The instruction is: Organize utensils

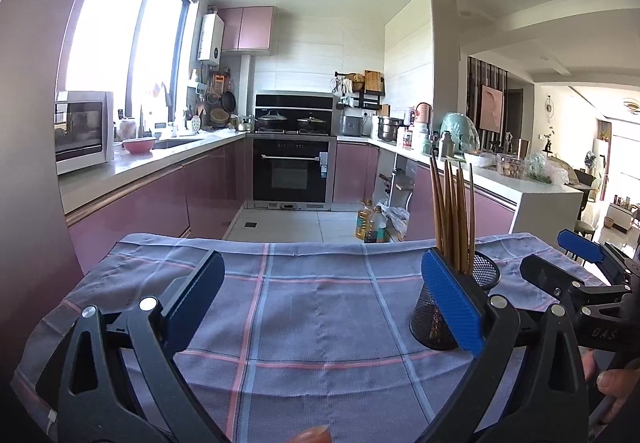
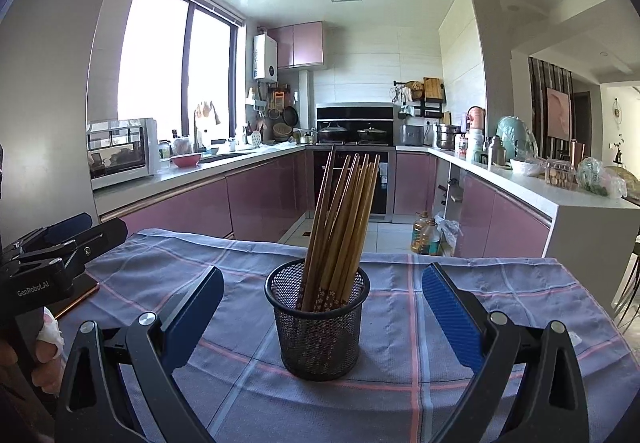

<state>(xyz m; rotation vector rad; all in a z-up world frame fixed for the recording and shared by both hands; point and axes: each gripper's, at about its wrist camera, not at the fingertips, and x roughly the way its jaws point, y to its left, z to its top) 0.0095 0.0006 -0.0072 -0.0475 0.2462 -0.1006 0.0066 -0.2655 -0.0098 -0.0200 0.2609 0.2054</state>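
Through my left wrist camera, my left claw (image 1: 320, 299) stands wide apart over the checked cloth (image 1: 304, 307) that covers the table, with nothing between its blue pads (image 1: 450, 303). The black mesh cup (image 1: 486, 275) sits at the right of the frame, partly hidden behind my right-hand pad, and the wooden chopsticks (image 1: 452, 211) rise out of it, nearly upright. At the far right edge my right claw (image 1: 560, 255) shows from the side, and part of my hand (image 1: 612, 383) grips its handle in the lower right corner. Through my right wrist camera, my right claw (image 2: 322, 311) is spread wide with the mesh cup (image 2: 318, 327) standing in the middle of the frame, in line with the gap between the two pads but ahead of them and touching neither. The chopsticks (image 2: 344, 219) lean together in the cup, tips fanning up toward the centre of the frame, their patterned ends down inside the mesh. The cup rests upright on the cloth (image 2: 440, 395). At the left edge my left claw (image 2: 76, 235) comes into view, and below it my hand (image 2: 48, 343), with a white wrap on one finger.
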